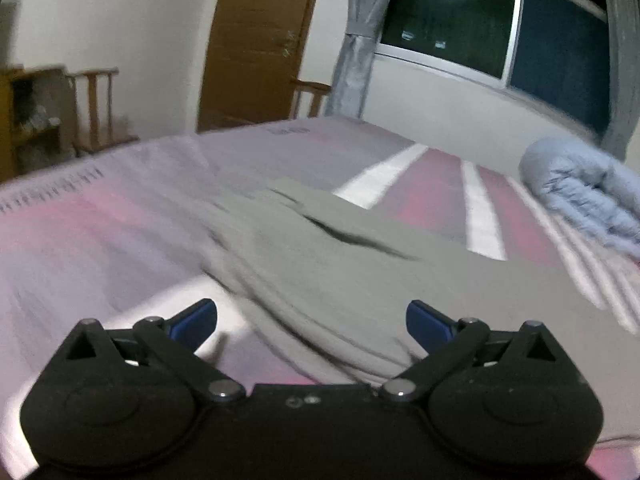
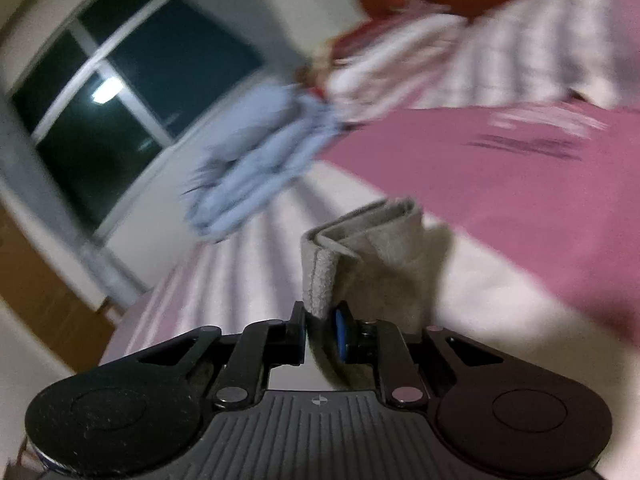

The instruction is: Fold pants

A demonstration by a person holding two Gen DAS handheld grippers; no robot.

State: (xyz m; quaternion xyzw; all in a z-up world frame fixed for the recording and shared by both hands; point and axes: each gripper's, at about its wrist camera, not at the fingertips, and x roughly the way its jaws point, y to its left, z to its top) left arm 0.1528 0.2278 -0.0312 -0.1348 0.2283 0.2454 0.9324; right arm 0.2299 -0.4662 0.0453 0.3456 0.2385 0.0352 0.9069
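Note:
Grey pants (image 1: pixel 340 272) lie spread on the pink and lilac bed sheet (image 1: pixel 100 232) in the left wrist view, running from near the gripper toward the middle of the bed. My left gripper (image 1: pixel 312 322) is open and empty, hovering just above the near end of the pants. In the right wrist view my right gripper (image 2: pixel 320 320) is shut on a folded hem of the grey pants (image 2: pixel 360 248), which stands up from between the jaws above the sheet (image 2: pixel 500 184). Both views are blurred by motion.
A rolled light-blue quilt (image 1: pixel 584 192) lies at the bed's right side by the window (image 1: pixel 500 28); it also shows in the right wrist view (image 2: pixel 260 152). A brown door (image 1: pixel 256 40), wooden chairs (image 1: pixel 96 108) and a grey curtain (image 1: pixel 356 40) stand beyond the bed.

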